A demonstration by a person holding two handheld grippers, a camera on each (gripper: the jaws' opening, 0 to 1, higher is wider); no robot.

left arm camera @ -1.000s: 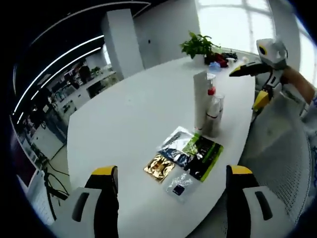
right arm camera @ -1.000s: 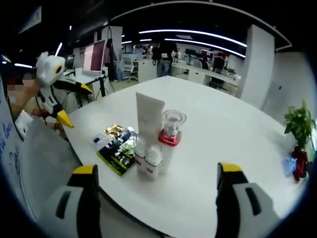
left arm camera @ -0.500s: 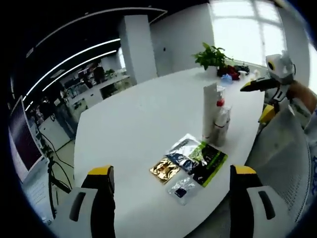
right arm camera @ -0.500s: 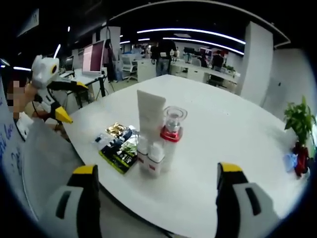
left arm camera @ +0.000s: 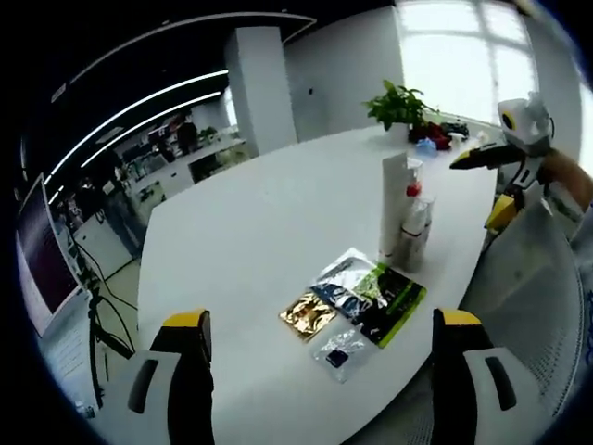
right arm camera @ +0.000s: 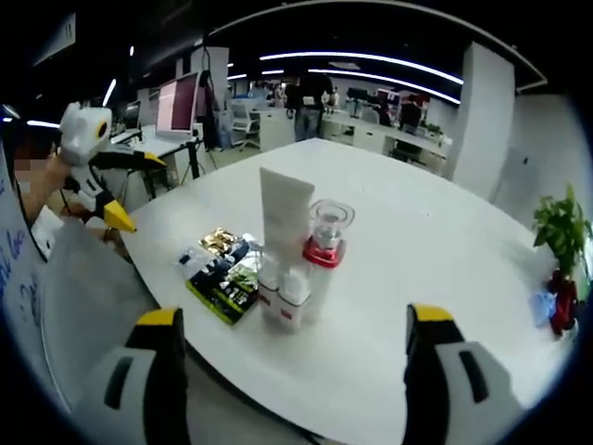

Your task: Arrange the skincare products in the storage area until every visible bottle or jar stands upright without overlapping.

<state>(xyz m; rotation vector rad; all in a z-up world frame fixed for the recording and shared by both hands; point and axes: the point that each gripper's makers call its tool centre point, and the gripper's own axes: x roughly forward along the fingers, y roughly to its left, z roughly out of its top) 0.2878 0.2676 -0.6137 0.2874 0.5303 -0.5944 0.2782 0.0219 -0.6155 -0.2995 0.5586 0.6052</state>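
Note:
A tall white tube point(left arm camera: 394, 206) point(right arm camera: 282, 218) stands upright on the white table point(left arm camera: 259, 232), close against a clear bottle with a red collar point(right arm camera: 322, 255) point(left arm camera: 414, 222) and small white bottles point(right arm camera: 287, 295). Flat sachets point(left arm camera: 357, 301) point(right arm camera: 222, 269), gold, silver, blue and green-black, lie beside them. My left gripper point(left arm camera: 320, 357) is open, held back over the table's near edge with nothing between its jaws. My right gripper point(right arm camera: 287, 357) is open too, short of the bottles. Each gripper appears in the other's view: the right one point(left arm camera: 510, 153) at the far right, the left one point(right arm camera: 97, 158) at the left.
A potted plant point(left arm camera: 400, 102) point(right arm camera: 561, 232) and small red and blue items point(left arm camera: 431, 139) stand at the table's far end. A person's sleeve point(left arm camera: 565, 176) holds the right gripper. Desks, monitors and people fill the office behind. A grey mesh chair back point(right arm camera: 79, 306) sits by the table edge.
Over the second the left view pulled back and swung slightly, showing more of the office at left. The right view barely shifted. The bottles and sachets have not moved.

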